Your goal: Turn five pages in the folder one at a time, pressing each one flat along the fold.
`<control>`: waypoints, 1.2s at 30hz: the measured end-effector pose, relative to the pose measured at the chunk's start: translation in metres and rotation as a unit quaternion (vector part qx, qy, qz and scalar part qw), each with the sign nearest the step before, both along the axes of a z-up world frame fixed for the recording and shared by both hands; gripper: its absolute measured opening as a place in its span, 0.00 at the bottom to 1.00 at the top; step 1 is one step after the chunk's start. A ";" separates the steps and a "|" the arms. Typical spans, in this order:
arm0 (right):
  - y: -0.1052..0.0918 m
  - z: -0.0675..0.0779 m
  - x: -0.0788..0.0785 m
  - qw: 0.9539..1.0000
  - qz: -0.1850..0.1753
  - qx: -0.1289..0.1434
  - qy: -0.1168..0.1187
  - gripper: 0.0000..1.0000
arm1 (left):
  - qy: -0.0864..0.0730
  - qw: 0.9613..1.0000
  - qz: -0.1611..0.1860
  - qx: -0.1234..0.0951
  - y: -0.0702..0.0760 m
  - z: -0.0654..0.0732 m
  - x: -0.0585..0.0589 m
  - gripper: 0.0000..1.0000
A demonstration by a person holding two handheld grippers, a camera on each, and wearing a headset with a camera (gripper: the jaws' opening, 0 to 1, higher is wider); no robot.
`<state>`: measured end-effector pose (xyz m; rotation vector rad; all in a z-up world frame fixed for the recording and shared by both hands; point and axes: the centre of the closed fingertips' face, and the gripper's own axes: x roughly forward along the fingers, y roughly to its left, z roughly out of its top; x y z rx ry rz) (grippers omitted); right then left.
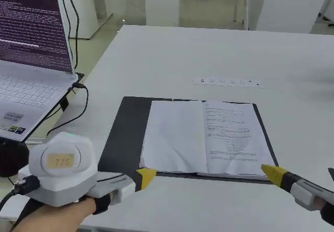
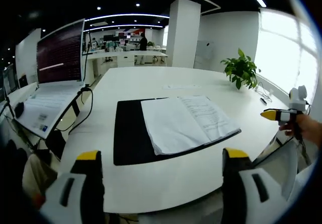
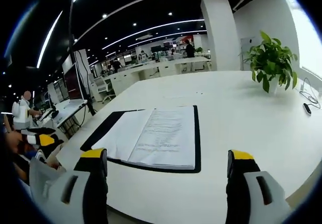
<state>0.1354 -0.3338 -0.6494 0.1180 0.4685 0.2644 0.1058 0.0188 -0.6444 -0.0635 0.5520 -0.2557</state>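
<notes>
Two pairs of jaws, both spread wide and holding nothing: my left gripper (image 2: 162, 154) hovers off the near left corner of the folder (image 1: 124, 138), my right gripper (image 3: 165, 154) off its near right corner. It lies open and flat mid-table (image 1: 209, 55), blank page (image 1: 175, 135) left, printed page (image 1: 232, 133) right. Laptop (image 1: 31, 60) sits far left.

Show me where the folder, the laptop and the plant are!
folder (image 1: 125, 133): head view, on the bare black left cover.
laptop (image 1: 31, 28): head view, on the lit screen.
plant (image 3: 271, 58): right gripper view, on the green leaves.
</notes>
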 end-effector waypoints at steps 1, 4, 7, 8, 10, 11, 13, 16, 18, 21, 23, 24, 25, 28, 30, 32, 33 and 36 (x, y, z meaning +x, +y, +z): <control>0.000 0.001 -0.001 1.000 0.000 0.000 -0.001 1.00 | 0.000 1.000 0.001 0.000 0.001 0.001 -0.002 0.99; -0.003 0.001 -0.001 1.000 0.006 0.007 0.002 1.00 | -0.002 1.000 0.003 0.002 0.003 0.004 -0.006 0.99; -0.003 0.001 -0.001 1.000 0.007 0.007 0.002 1.00 | -0.007 1.000 0.011 -0.004 0.006 0.010 -0.006 0.99; -0.004 0.002 -0.002 1.000 0.007 0.001 -0.002 1.00 | -0.012 1.000 0.015 -0.006 0.007 0.012 -0.005 0.99; -0.005 0.001 -0.003 1.000 0.006 -0.003 0.000 1.00 | -0.017 1.000 0.013 -0.003 0.006 0.014 -0.003 0.99; -0.004 0.001 -0.003 1.000 0.007 -0.001 0.001 1.00 | -0.018 1.000 0.012 -0.001 0.006 0.015 -0.003 0.99; -0.001 0.001 -0.005 1.000 0.008 0.004 -0.001 1.00 | -0.019 1.000 0.009 0.001 0.004 0.016 -0.002 0.99; -0.003 0.001 -0.005 1.000 0.006 0.006 0.000 1.00 | -0.021 1.000 0.009 -0.001 0.003 0.017 -0.002 0.99; -0.003 0.001 -0.005 1.000 0.005 0.008 -0.001 1.00 | -0.022 1.000 0.009 -0.003 0.002 0.017 -0.002 0.99; -0.005 0.003 -0.006 1.000 0.002 0.013 -0.002 1.00 | -0.029 1.000 0.010 -0.004 0.004 0.021 -0.003 0.99; -0.007 0.004 -0.006 1.000 0.000 0.015 -0.001 1.00 | -0.039 0.999 0.017 -0.010 0.008 0.027 -0.001 0.99; -0.009 0.006 -0.005 1.000 -0.002 0.016 -0.004 1.00 | -0.042 0.999 0.018 -0.013 0.010 0.031 -0.001 0.99; -0.010 0.006 -0.005 1.000 -0.003 0.017 -0.005 1.00 | -0.043 0.999 0.018 -0.013 0.010 0.033 0.000 0.99; -0.008 0.008 -0.005 1.000 -0.005 0.021 -0.005 0.99 | -0.051 0.999 0.015 -0.007 0.012 0.038 0.003 0.99; -0.007 0.009 -0.005 1.000 -0.005 0.023 -0.008 0.99 | -0.053 0.998 0.013 -0.005 0.012 0.039 0.005 0.99; -0.006 0.008 -0.005 1.000 -0.004 0.025 -0.008 0.99 | -0.048 0.999 0.009 -0.005 0.010 0.036 0.008 0.99; -0.006 0.008 -0.005 1.000 -0.004 0.025 -0.007 0.99 | -0.048 0.999 0.007 -0.003 0.008 0.034 0.010 0.99; -0.003 0.008 -0.005 1.000 -0.003 0.028 -0.010 0.98 | -0.036 0.999 -0.009 0.007 0.000 0.024 0.014 0.93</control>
